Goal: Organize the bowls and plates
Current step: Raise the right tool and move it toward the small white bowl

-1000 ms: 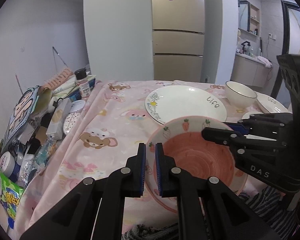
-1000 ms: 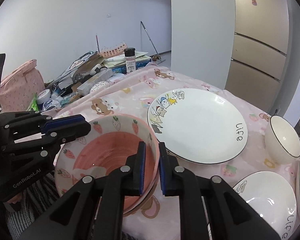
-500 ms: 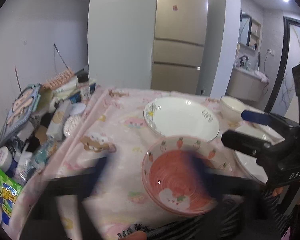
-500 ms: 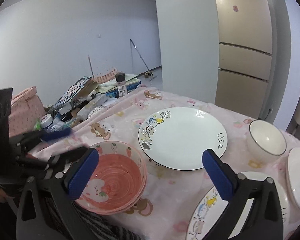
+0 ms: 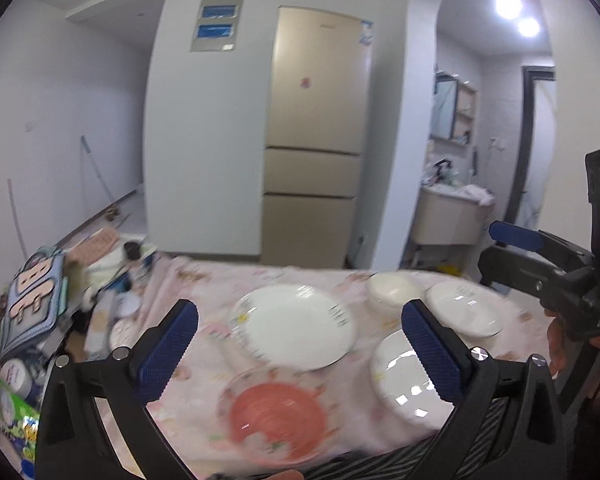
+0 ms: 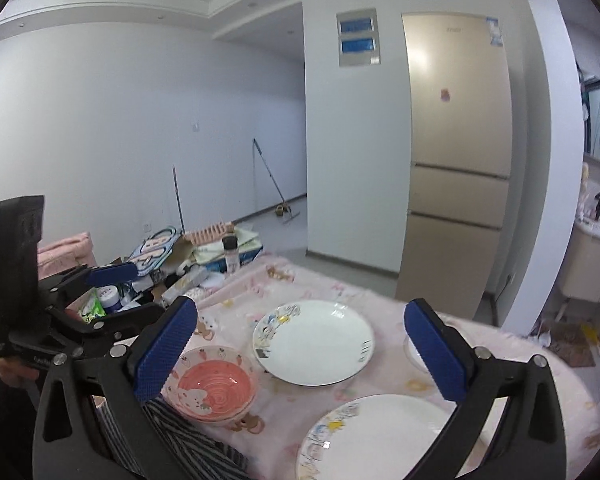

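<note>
The bench [image 6: 380,292], under a pink cloth, is filling the lower half of both views. On it, a big plate [image 6: 314,342] is sitting at centre frame, a second plate [image 6: 376,436] is lying at lower right in the right view, and a third plate [image 5: 462,308] is resting at right in the left view, beside a white bowl [image 5: 392,290]. The pink bowl [image 6: 216,386] is sitting at lower centre-left, just beside the big plate. Both tools are hanging above the bench, released, jaws spread wide and gripping nothing: the left tool [image 5: 300,354] and the right tool [image 6: 302,350]. The second plate is lying right below the right tool's right finger, so the right hand seems nearer to it.
</note>
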The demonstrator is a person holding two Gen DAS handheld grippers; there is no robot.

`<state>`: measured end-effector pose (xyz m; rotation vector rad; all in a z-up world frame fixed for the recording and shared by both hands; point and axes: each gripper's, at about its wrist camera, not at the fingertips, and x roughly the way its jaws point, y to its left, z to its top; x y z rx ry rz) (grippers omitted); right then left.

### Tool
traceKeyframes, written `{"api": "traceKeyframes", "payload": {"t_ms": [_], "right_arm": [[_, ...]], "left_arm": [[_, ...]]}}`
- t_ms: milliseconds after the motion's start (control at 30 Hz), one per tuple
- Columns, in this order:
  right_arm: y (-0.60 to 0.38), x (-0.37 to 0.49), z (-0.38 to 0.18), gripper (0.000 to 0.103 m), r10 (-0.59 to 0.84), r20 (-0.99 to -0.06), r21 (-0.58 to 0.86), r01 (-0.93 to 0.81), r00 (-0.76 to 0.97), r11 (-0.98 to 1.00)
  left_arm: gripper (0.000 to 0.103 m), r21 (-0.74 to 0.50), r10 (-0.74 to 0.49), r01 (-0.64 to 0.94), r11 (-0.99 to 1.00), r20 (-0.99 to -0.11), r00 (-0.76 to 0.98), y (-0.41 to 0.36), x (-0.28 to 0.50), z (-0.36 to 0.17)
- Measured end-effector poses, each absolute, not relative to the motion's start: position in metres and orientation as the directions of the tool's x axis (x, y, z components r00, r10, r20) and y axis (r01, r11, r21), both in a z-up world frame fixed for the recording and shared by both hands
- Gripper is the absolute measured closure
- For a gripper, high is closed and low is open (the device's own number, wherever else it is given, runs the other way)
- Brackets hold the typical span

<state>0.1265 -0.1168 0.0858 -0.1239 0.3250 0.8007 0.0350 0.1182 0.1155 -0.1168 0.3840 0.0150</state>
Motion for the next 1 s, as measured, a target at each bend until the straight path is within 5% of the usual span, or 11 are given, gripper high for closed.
{"api": "traceKeyframes", "payload": {"t_ms": [600,1000], "right_arm": [[-0.216,0.148,0.168,0.0,0.595,-0.155,-0.014,-0.604,0.788,0.797],[-0.189,0.197,0.17,0.0,0.552,-0.142,-0.016,-0.559,0.822,0.829]], "left_arm": [[0.0,-0.072,-0.147,0.135,0.988,-0.203,0.968,0.026,0.079,0.224],[0.0,-0.089,-0.129,0.109,0.99,-0.26,0.957,0.031,0.166,0.218]]}}
